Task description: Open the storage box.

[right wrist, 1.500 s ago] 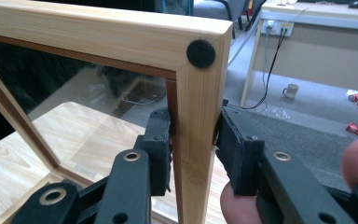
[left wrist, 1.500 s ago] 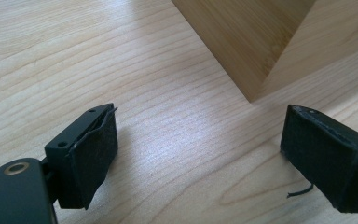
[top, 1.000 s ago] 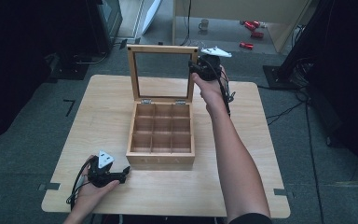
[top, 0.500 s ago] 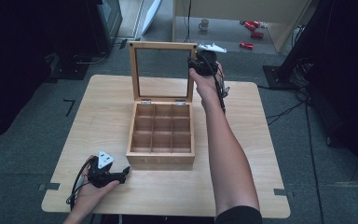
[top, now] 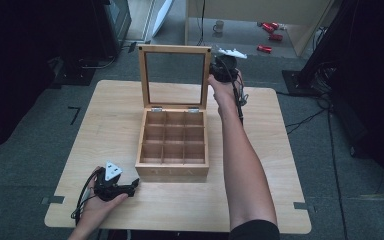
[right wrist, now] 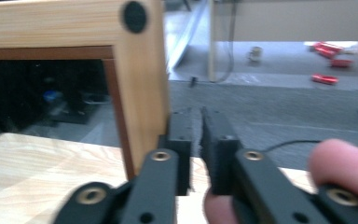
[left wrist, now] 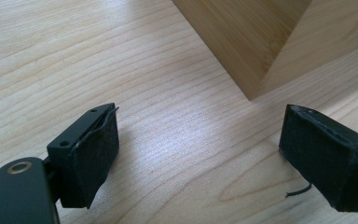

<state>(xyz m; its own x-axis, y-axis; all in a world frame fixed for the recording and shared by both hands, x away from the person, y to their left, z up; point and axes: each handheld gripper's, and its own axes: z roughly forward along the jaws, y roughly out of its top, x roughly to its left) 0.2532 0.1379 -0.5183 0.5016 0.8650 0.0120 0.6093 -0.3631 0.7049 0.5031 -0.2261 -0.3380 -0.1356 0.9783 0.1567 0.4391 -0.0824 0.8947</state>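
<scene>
The wooden compartment box [top: 174, 145] is being kept mid-table with its glass lid [top: 175, 77] upright, seemingly being touched at the frame's edge by the clenched, empty right gripper [right wrist: 196, 126], while the left gripper [top: 130, 187] is being rested released nearby.

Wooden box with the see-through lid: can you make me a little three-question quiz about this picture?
1. True or false: the lid of the box stands open.
2. How many little compartments does the box have: A) four, B) nine, C) twelve?
3. Which gripper rests on the table with its jaws apart?

Key:
1. True.
2. B.
3. The left gripper; the right gripper is shut, beside the lid's edge.
</scene>
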